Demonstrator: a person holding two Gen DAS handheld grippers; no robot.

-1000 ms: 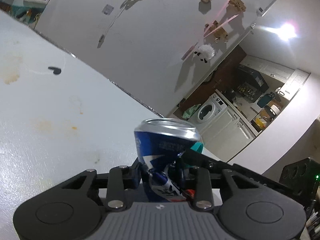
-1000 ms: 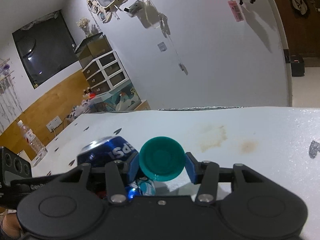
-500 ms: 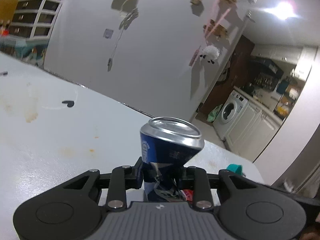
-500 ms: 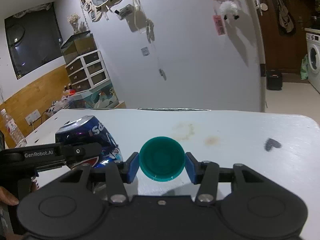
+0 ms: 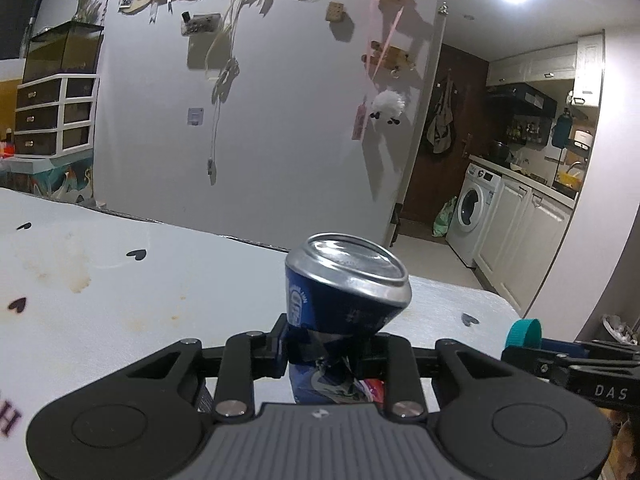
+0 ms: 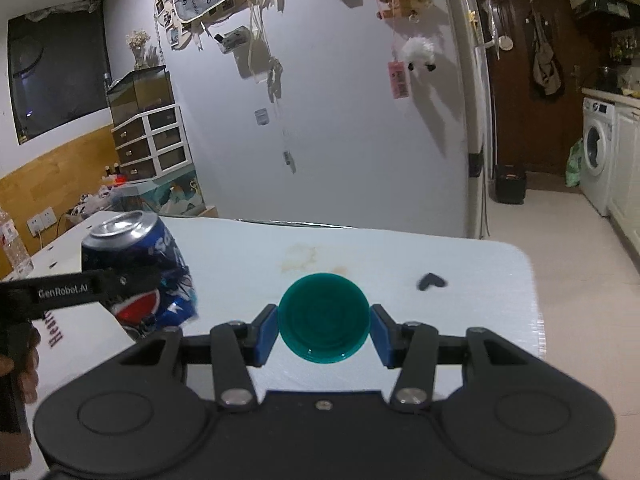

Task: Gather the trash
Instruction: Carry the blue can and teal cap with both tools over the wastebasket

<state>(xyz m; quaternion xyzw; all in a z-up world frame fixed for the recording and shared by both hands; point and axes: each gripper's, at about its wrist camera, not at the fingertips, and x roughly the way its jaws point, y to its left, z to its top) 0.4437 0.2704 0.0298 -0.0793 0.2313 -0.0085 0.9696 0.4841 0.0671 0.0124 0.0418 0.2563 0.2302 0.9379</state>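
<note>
My left gripper [image 5: 326,350] is shut on a crushed blue Pepsi can [image 5: 344,292] and holds it above the white table [image 5: 120,292], silver end away from me. The can also shows at the left of the right wrist view [image 6: 140,264]. My right gripper [image 6: 324,330] is shut on a green bottle cap [image 6: 324,316], open side facing the camera, above the table [image 6: 460,264]. The cap's edge shows at the right of the left wrist view [image 5: 524,332].
The white table has brown stains [image 6: 300,256] and small black heart marks [image 6: 430,280]. Its right edge [image 6: 532,300] drops to the floor. A grey wall with hanging decorations [image 6: 320,100] stands behind. A kitchen with a washing machine [image 5: 474,210] lies to the right.
Both grippers have lifted and levelled out, still shut on the can and the cap. The view has swung from the tabletop towards the wall and kitchen. The right gripper is further right of the can.
</note>
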